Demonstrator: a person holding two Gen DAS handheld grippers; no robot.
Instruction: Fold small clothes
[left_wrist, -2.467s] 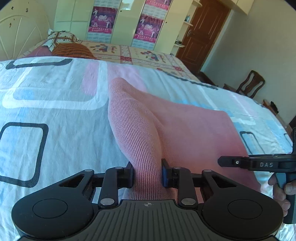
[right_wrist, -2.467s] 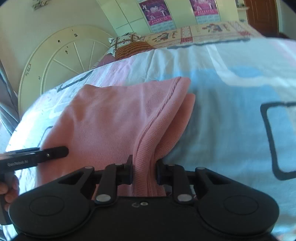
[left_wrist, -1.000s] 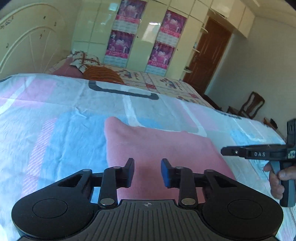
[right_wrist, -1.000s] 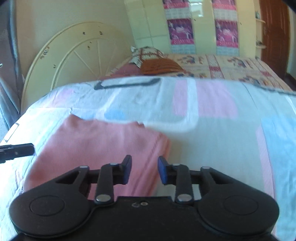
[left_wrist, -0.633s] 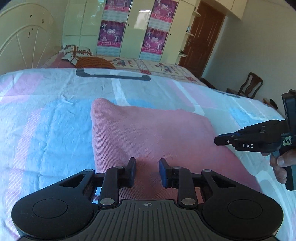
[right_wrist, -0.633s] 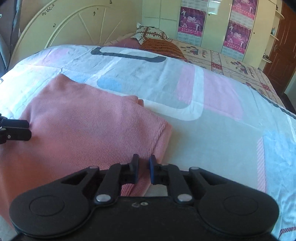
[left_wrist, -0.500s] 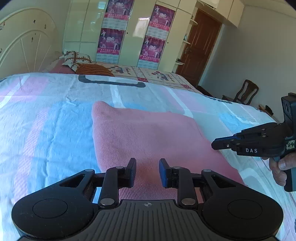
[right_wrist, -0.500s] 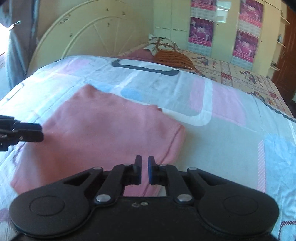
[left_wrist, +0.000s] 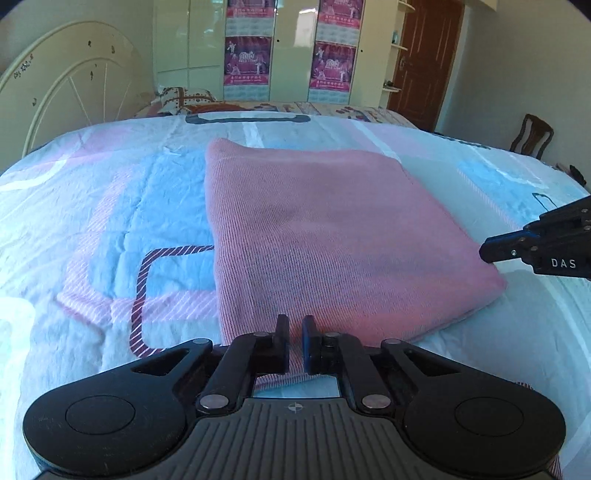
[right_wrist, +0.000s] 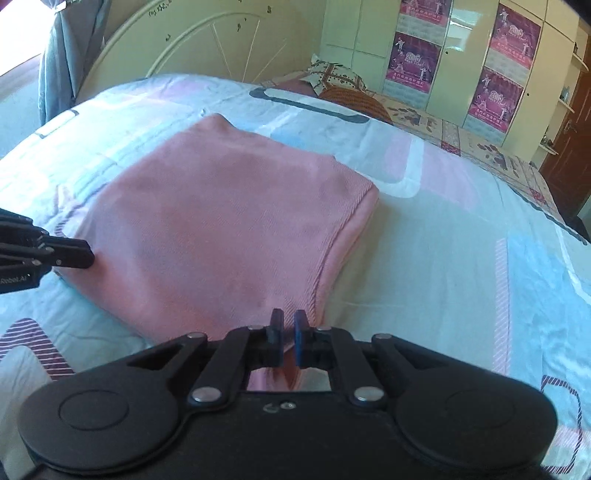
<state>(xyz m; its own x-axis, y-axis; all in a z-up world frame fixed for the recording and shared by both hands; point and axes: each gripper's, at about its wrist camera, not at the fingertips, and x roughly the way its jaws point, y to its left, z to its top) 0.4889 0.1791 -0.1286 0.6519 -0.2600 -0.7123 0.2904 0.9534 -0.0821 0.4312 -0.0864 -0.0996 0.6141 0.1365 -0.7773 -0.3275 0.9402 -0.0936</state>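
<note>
Lying folded on bedsheet (left_wrist: 110, 206), pink garment (left_wrist: 325, 229)

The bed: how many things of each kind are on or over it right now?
Pink folded garment: 1
Pillows at the headboard end: 2
Handheld grippers, left gripper and right gripper, both shut: 2
Total: 5

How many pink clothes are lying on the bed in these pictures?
1. A single folded pink garment lies flat on the patterned bedsheet, in front of both grippers; the right wrist view shows the same one. Anything under it would be hidden.
</note>
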